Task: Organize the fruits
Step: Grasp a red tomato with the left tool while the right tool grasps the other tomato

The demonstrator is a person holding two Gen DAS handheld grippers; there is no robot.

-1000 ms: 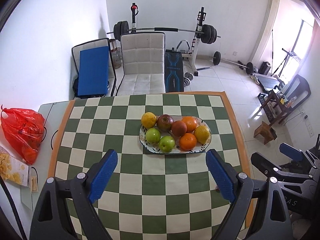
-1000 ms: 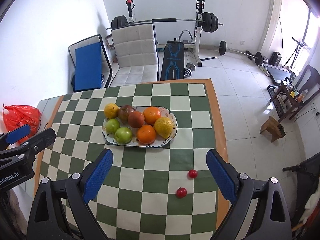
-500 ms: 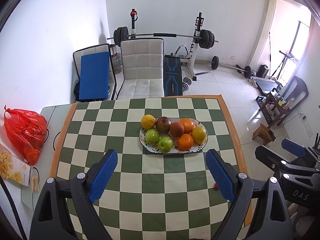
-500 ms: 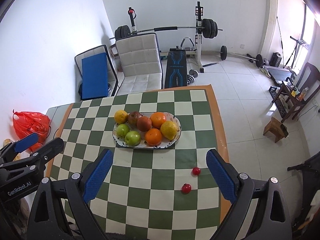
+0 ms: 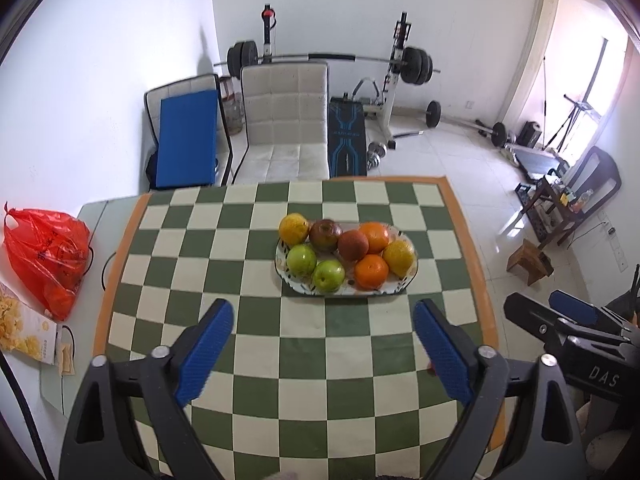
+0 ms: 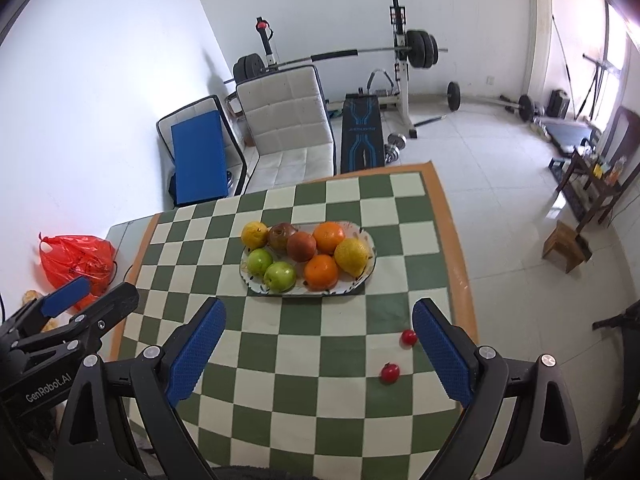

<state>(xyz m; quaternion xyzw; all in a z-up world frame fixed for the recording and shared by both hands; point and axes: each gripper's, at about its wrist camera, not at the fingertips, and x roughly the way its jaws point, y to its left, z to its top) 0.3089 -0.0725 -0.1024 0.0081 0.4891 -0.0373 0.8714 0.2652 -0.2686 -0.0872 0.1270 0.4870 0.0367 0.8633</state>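
An oval white plate sits mid-table on the green and white checked cloth. It holds two green apples, two dark red apples, two oranges and two yellow fruits. Two small red tomatoes lie loose on the cloth near the right edge. My left gripper is open and empty, above the near part of the table. My right gripper is open and empty, with the tomatoes close to its right finger.
A red plastic bag and a snack box lie on the grey side table at left. A white chair and a blue-padded chair stand behind the table. Weight bench and barbell stand at the back wall.
Both grippers have drawn back and up from the table, so the plate looks smaller and farther. Both stay open. No fruit has moved.
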